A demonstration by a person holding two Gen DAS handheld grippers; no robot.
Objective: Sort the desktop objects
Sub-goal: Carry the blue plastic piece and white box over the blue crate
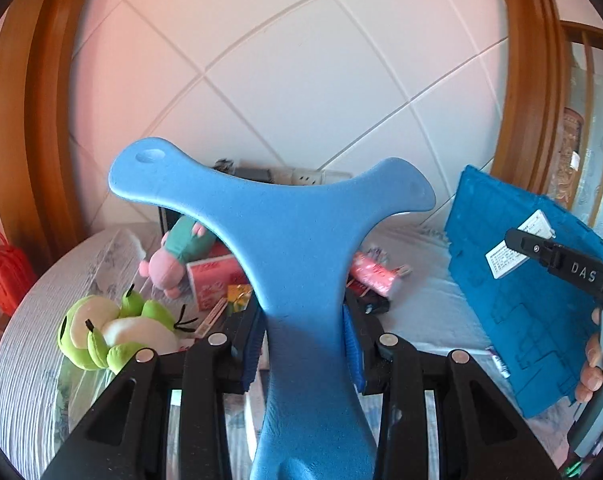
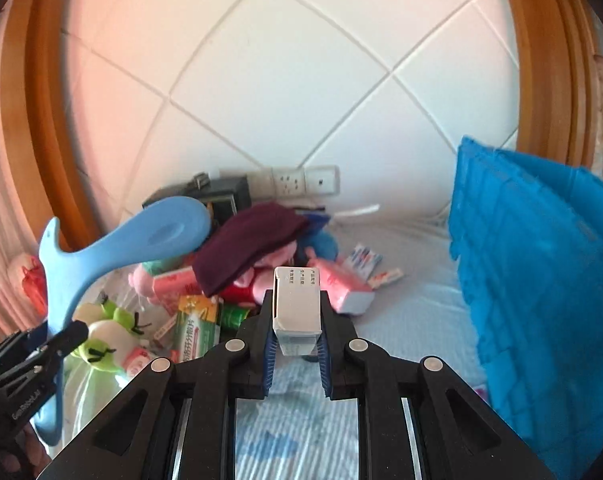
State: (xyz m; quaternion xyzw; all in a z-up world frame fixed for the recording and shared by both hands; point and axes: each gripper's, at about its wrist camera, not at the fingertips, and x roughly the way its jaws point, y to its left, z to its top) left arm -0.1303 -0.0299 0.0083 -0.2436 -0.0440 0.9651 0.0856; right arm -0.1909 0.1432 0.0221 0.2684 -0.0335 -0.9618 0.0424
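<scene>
At the left of the right wrist view, a blue hanger is gripped by the left gripper, its fingers clenched on the stem. At centre, a small white box is pinched by the right gripper, above the cluttered surface. A blue bin stands at the right. The hanger's arms could be swung into the frog toy or the pile, and the box could slip, being held low. "DAS" is read on the right gripper's finger; the box print is too small to read.
</scene>
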